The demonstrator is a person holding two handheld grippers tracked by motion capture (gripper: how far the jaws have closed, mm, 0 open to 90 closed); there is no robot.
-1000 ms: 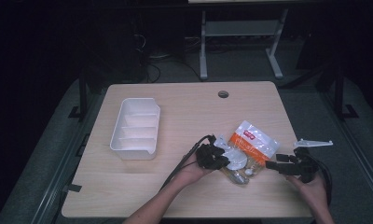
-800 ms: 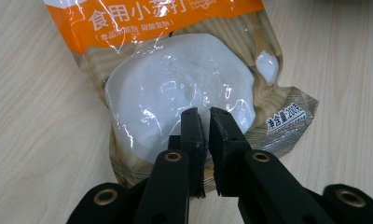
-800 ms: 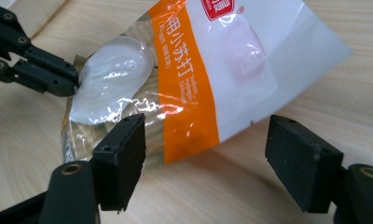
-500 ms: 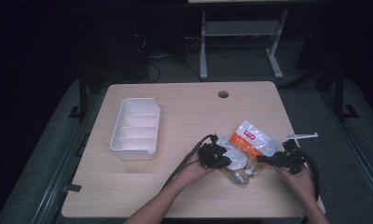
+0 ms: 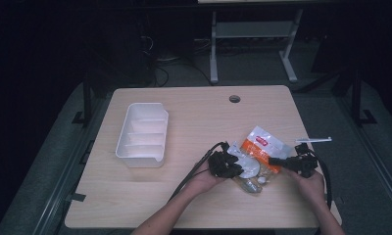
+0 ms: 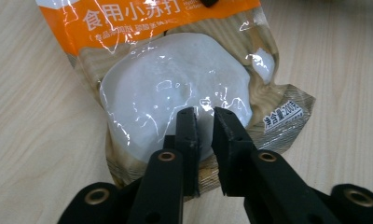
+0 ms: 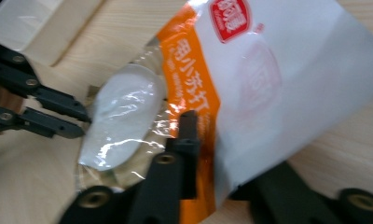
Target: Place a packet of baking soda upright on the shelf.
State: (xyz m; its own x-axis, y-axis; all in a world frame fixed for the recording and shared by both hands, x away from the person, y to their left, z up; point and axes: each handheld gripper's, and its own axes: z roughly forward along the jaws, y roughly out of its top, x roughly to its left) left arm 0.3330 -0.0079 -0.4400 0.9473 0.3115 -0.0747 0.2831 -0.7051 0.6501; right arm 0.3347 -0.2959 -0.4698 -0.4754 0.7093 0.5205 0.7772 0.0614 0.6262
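An orange and white plastic bag (image 5: 260, 149) with white powder lies on the wooden table at the front right. At its near left end my left gripper (image 5: 238, 169) has its jaws almost together. In the left gripper view this gripper (image 6: 204, 114) rests on the bulging white part of the bag (image 6: 175, 93), film shows in the narrow gap, and the jaws have just been opening slightly. My right gripper (image 5: 272, 160) has just been closing and grips the bag's right edge. In the right gripper view the bag (image 7: 250, 79) passes between the jaws of that gripper (image 7: 212, 140) and covers one of them.
A white tray (image 5: 142, 132) with divided compartments stands at the table's left. A round cable hole (image 5: 234, 99) is near the far edge. Both forearms come in from the front edge. In the right gripper view the left gripper (image 7: 77, 119) shows at the left.
My right gripper has moved left to the bag's right edge and closed on it. The left gripper has stayed at the bag's near left end.
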